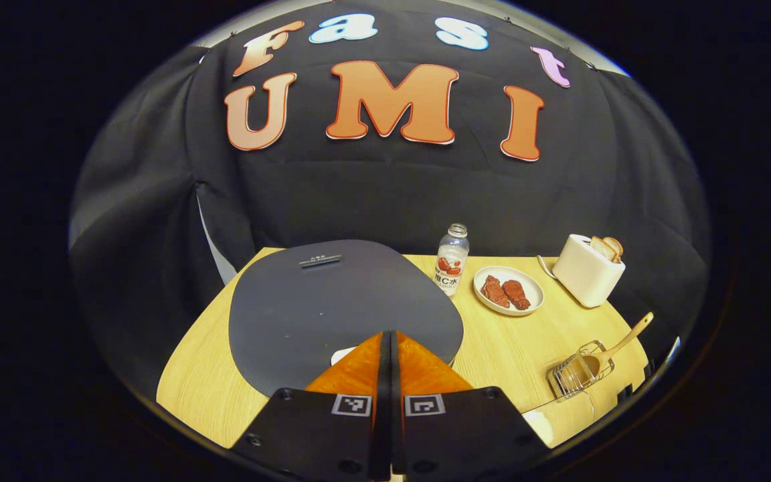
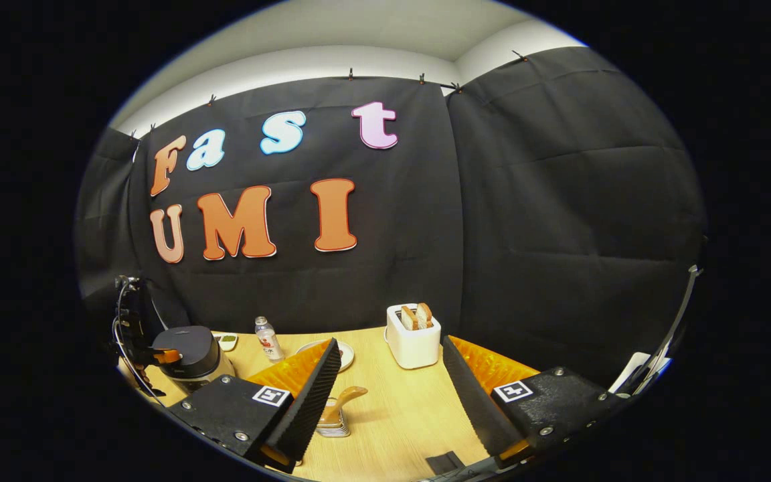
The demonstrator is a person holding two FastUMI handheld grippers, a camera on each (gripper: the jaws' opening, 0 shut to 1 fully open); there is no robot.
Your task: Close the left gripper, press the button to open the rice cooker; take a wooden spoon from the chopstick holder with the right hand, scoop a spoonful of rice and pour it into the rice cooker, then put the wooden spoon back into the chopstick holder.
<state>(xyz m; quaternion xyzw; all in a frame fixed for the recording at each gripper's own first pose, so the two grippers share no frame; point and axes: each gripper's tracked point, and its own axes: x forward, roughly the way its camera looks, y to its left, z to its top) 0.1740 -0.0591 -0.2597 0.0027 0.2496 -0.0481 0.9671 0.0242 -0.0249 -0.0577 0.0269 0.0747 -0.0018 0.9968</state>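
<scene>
Standing on the wooden table [image 1: 526, 341]: a bottle [image 1: 452, 260] just beside a plate [image 1: 533, 298] holding two reddish pieces of food [image 1: 504, 292]. Sitting farther right, a white toaster [image 1: 585, 271] carrying two bread slices [image 1: 608, 248] in its slots.

Wooden spoon [image 1: 626, 340] in chopstick holder [image 1: 576, 373]

Wooden spoon [image 2: 340, 402] bowl hidden (inside chopstick holder [image 2: 333, 424]); rice unseen.

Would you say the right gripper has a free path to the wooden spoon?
Probably yes: the right gripper is open, the spoon stands in its holder just ahead by one finger, handle up and unobstructed.
</scene>
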